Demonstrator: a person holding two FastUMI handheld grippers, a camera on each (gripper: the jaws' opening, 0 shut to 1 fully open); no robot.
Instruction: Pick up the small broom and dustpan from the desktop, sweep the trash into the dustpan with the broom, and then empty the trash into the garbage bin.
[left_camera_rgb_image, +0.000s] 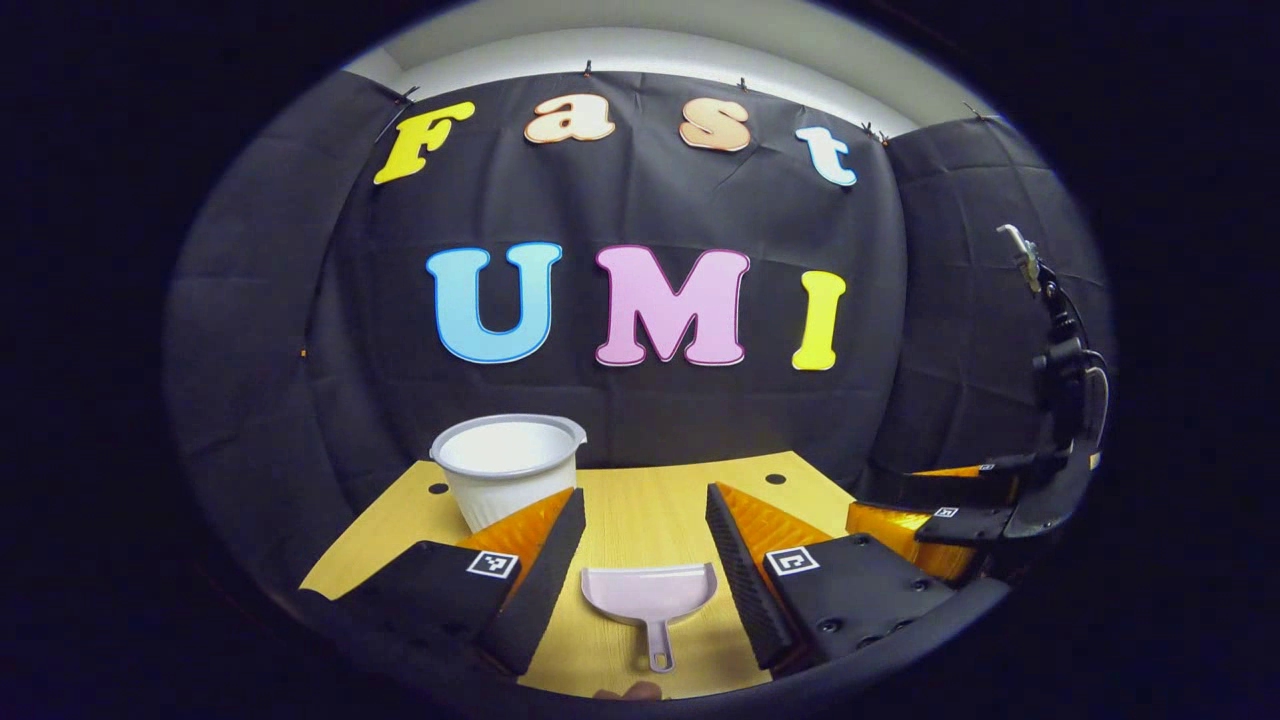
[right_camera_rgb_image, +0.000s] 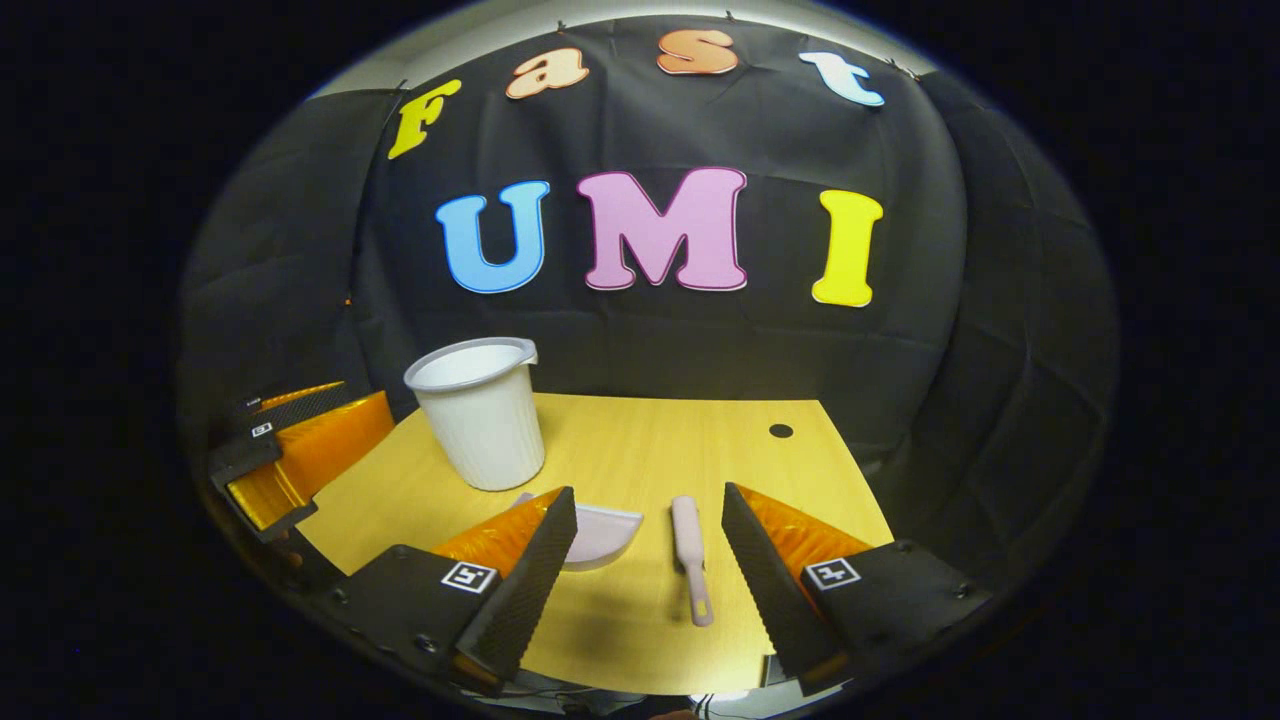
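Observation:
A small pale pink dustpan (left_camera_rgb_image: 652, 595) lies on the wooden desktop (left_camera_rgb_image: 650, 510), handle toward me, between the spread fingers of my left gripper (left_camera_rgb_image: 645, 555), which is open above it. In the right gripper view a small pink broom (right_camera_rgb_image: 689, 556) lies on the desktop (right_camera_rgb_image: 640, 440) between the fingers of my open right gripper (right_camera_rgb_image: 648, 565); the dustpan (right_camera_rgb_image: 600, 535) shows partly behind its left finger. A white ribbed garbage bin (left_camera_rgb_image: 508, 468) (right_camera_rgb_image: 478, 412) stands upright at the back left. I cannot make out any trash.
The right gripper (left_camera_rgb_image: 950, 510) shows at the right edge of the left gripper view, with a dark stand (left_camera_rgb_image: 1060, 370) behind it. The left gripper (right_camera_rgb_image: 290, 450) shows at the left of the right gripper view. The desktop has round holes (right_camera_rgb_image: 781, 431) near its back edge.

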